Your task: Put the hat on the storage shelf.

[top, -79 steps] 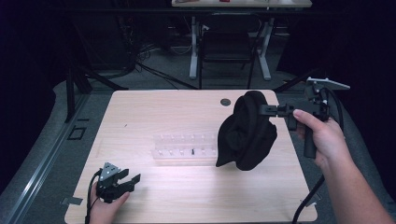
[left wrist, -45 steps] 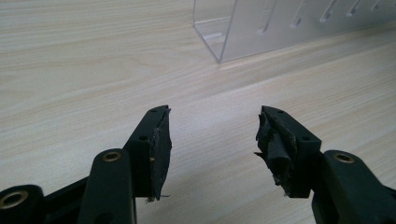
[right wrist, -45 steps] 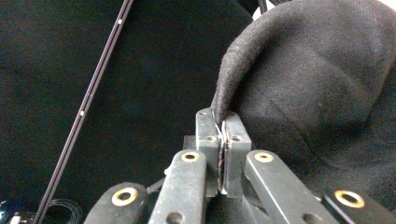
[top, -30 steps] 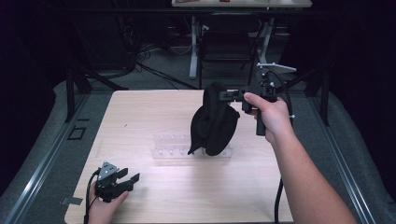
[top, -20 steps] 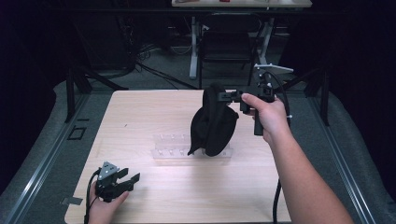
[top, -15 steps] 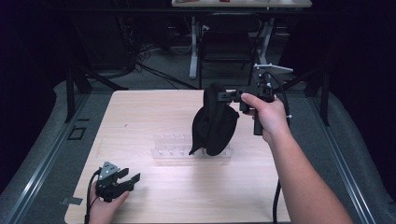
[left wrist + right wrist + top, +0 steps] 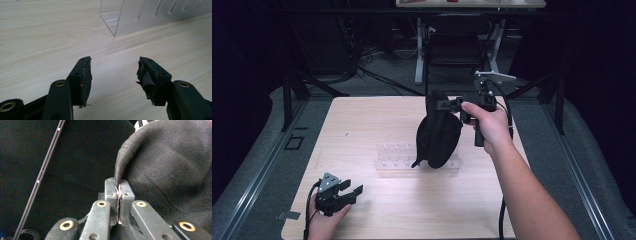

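Observation:
A black cloth hat [image 7: 438, 135] hangs above the wooden table [image 7: 362, 125], held by its edge in my right gripper [image 7: 443, 105], which is shut on it. In the right gripper view the jaws pinch the hat's rim [image 7: 119, 178] and the dark felt hat [image 7: 170, 162] bulges to the right. The hat's lower part hangs in front of a clear plastic rack [image 7: 394, 156]. My left gripper [image 7: 353, 192] rests at the table's near left corner, open with nothing between its jaws; its own view shows the left gripper [image 7: 113, 72] over bare wood, with the clear rack [image 7: 150, 15] ahead.
A small dark round mark sits near the table's far edge behind the hat. Beyond the table stand a dark chair [image 7: 454, 47] and a white desk frame [image 7: 419, 50]. A cable trails from the right gripper down past the table's near edge [image 7: 502, 220].
The right hand brought the hat from the table's right side leftward to over the rack, and has stayed almost still over the last second. The left gripper has not moved.

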`<state>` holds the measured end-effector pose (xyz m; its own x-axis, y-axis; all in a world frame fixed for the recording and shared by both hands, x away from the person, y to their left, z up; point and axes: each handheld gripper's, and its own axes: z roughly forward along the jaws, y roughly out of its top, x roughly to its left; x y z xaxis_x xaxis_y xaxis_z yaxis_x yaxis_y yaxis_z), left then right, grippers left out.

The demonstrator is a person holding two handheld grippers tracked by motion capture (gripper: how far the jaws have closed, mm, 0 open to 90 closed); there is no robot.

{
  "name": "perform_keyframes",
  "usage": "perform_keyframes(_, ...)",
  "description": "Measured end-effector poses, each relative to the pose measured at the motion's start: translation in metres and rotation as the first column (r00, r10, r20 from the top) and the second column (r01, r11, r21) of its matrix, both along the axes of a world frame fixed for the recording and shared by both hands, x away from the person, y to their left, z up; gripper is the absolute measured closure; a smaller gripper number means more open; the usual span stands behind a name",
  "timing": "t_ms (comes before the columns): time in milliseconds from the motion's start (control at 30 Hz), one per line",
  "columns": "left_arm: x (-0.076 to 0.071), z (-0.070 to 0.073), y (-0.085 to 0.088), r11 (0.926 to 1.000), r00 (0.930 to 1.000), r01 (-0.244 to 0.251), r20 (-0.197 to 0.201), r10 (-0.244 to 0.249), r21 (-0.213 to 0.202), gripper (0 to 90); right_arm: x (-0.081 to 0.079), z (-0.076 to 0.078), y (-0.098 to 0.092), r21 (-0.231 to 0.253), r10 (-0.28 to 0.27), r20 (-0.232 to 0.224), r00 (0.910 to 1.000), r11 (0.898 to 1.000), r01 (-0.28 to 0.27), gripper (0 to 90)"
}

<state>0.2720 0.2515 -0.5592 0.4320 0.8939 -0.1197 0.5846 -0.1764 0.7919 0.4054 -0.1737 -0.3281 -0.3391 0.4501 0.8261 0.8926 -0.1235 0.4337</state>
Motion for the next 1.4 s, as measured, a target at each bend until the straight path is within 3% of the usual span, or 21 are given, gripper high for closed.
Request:
perform_keyframes(333,-0.002,0.008,-0.003,0.9991,0.9997,0.019,0.013,-0.018,-0.038,46.6,0.001,-0.006,0.005,0.048,-0.011,-0.015,0.9998,0.999,0.012,88.1)
perform_keyframes(533,0.000,0.012,-0.008,0.9976,0.9994,0.035,0.008,-0.035,-0.059,49.1,0.002,-0.006,0.008,0.052,-0.009,-0.019,0.9998,0.999,0.010,88.1)
perform_keyframes(800,0.002,0.029,-0.024,0.9952,0.9960,0.083,0.035,-0.082,-0.052,52.3,0.002,-0.008,0.014,0.067,-0.001,-0.028,0.9996,0.998,0.003,88.1)
perform_keyframes(1133,0.016,0.057,-0.066,0.9830,0.9788,0.182,0.100,-0.179,-0.024,55.7,0.001,-0.008,0.020,0.070,0.002,-0.027,0.9996,0.998,0.000,88.1)
perform_keyframes(1400,0.023,0.075,-0.100,0.9672,0.9605,0.251,0.115,-0.254,0.040,61.4,0.001,-0.008,0.023,0.072,0.009,-0.024,0.9997,0.997,-0.007,88.0)
